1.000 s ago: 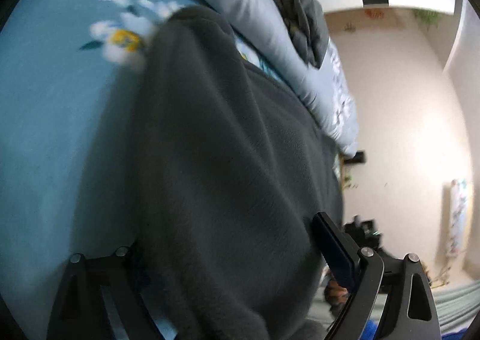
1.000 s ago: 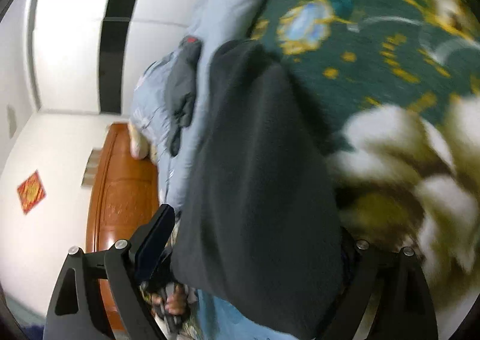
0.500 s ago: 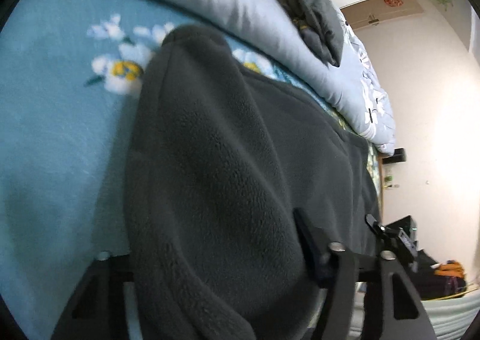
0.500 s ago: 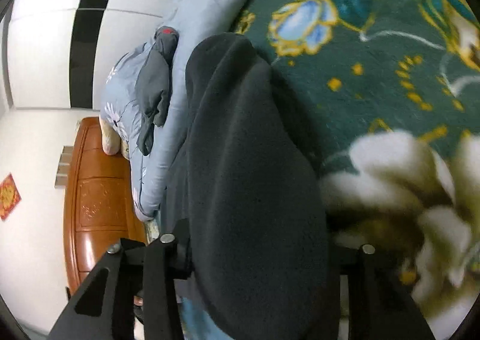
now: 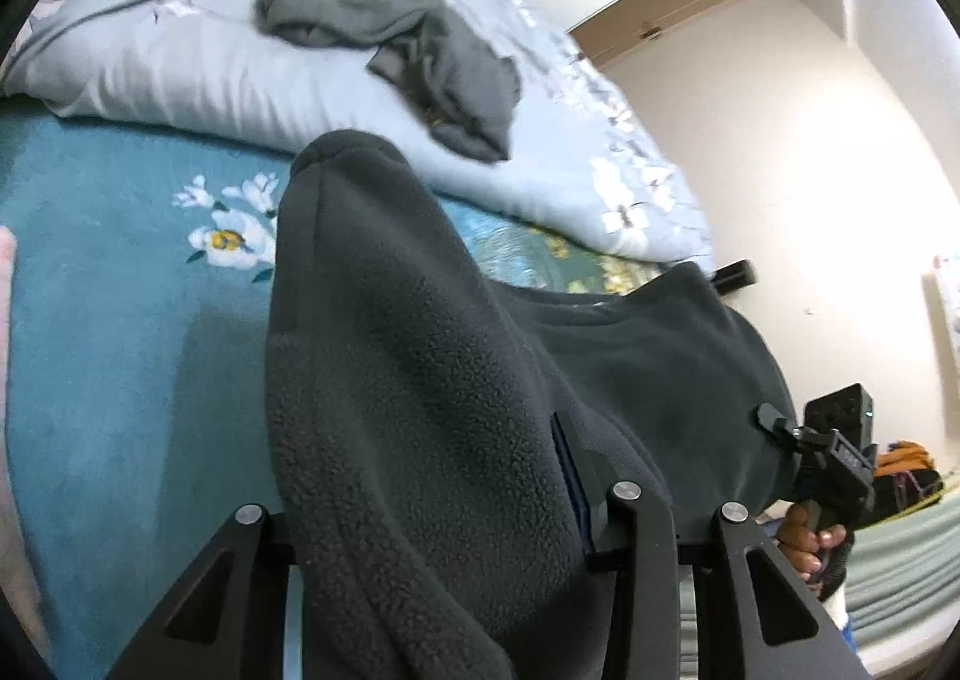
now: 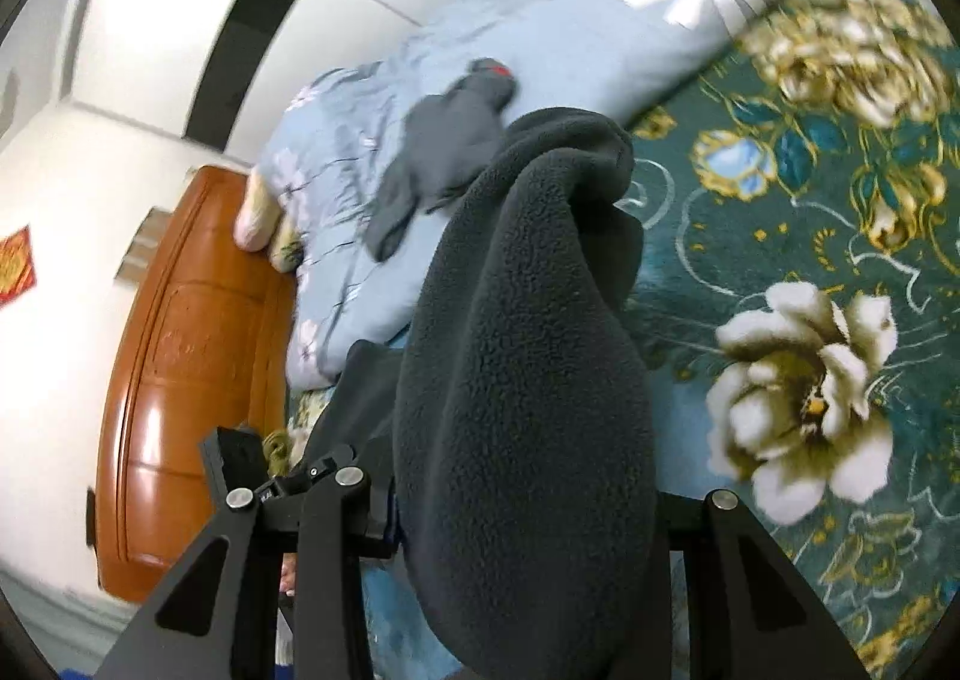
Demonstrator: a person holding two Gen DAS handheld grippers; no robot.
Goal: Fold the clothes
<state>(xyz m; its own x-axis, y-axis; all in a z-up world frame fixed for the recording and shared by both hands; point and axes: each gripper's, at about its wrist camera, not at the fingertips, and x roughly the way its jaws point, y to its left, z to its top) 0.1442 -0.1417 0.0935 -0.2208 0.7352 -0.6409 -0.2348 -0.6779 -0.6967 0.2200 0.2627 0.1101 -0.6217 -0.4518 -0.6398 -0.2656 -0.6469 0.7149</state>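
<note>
Under me lies a bed with a teal floral blanket (image 5: 120,356), its big cream and gold blooms bright in my right view. A pale blue flowered duvet (image 5: 180,74) is bunched along its far side. Past it I see a glossy wooden headboard (image 6: 180,356), white walls (image 5: 780,140), and a red paper ornament (image 6: 12,266).

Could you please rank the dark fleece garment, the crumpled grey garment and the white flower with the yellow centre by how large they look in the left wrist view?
1. dark fleece garment, though it lies nearest the camera, which inflates it.
2. crumpled grey garment on the pale blue duvet.
3. white flower printed on the teal blanket.
</note>
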